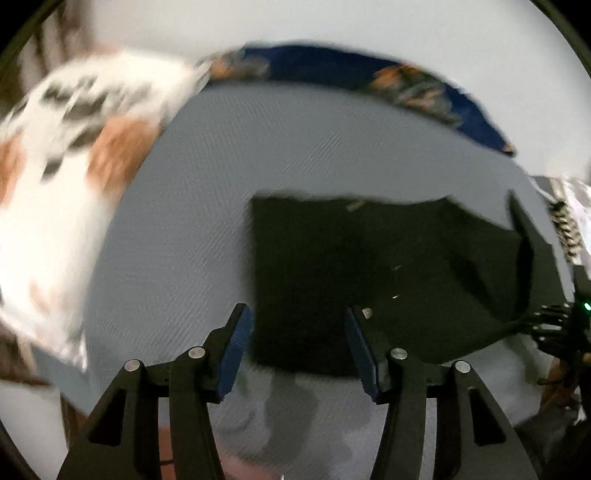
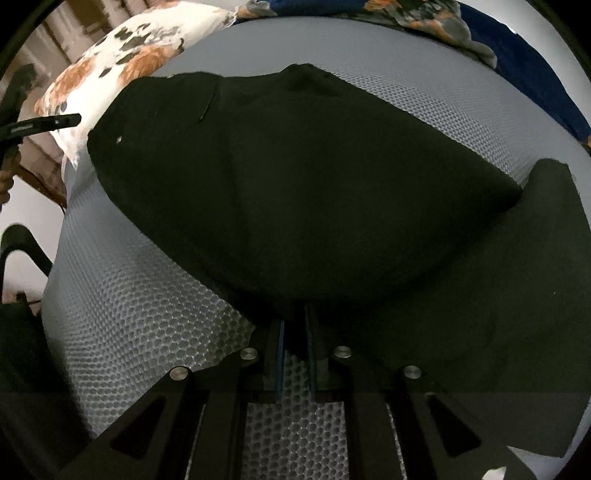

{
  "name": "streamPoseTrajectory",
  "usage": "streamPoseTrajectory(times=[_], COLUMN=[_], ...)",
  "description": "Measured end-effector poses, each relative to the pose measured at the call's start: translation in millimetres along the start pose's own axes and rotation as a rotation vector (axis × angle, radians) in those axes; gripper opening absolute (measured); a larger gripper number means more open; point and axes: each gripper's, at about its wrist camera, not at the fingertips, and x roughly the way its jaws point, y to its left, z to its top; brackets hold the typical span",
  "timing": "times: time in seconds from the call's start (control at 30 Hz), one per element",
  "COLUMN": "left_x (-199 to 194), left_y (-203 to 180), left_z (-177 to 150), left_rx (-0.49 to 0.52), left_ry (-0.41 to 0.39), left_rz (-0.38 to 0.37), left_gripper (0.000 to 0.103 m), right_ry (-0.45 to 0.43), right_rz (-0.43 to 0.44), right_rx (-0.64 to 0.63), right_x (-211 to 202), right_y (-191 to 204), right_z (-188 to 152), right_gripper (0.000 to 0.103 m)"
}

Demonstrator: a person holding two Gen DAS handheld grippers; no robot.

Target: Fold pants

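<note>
The black pants [image 1: 369, 273] lie on a grey mesh bed surface [image 1: 192, 229], folded over into a thick flat shape. My left gripper [image 1: 299, 325] is open and empty, held above the pants' near left corner. In the right wrist view the pants [image 2: 295, 192] fill the middle, with one layer raised over another. My right gripper [image 2: 295, 321] is shut on the near edge of the pants, cloth pinched between the blue pads. The right gripper also shows at the right edge of the left wrist view [image 1: 569, 321].
A white floral pillow [image 1: 62, 177] lies at the left, also in the right wrist view [image 2: 122, 62]. A blue patterned blanket [image 1: 406, 85] runs along the far edge of the bed [image 2: 461, 26]. The other gripper's tip [image 2: 40, 123] shows at the far left.
</note>
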Motion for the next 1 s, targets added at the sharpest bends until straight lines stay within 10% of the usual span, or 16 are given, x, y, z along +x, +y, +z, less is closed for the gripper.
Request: streamPoseTrajectory(times=[0.4,0.7,1.0], left_x=[50.1,82.5,109.7], left_y=[-179.4,-249.5,-271.2], left_z=[-0.4,-11.9,-17.3], left_rx=[0.42,0.566,0.585], left_ry=[0.09,0.171,0.229], left_rz=[-0.329,-0.405,-0.375], left_gripper=[0.054,0.053,0.016], right_ry=[-0.023,-0.043,-0.037], right_rz=[0.04,0.06,0.08], right_rx=[0.083,0.121,0.127], right_x=[-2.2,-4.1,-7.5], right_y=[-11.6,-15.4,-18.1], right_z=[0.0,1.8,1.5], right_gripper=[0.012,0.013,0.02])
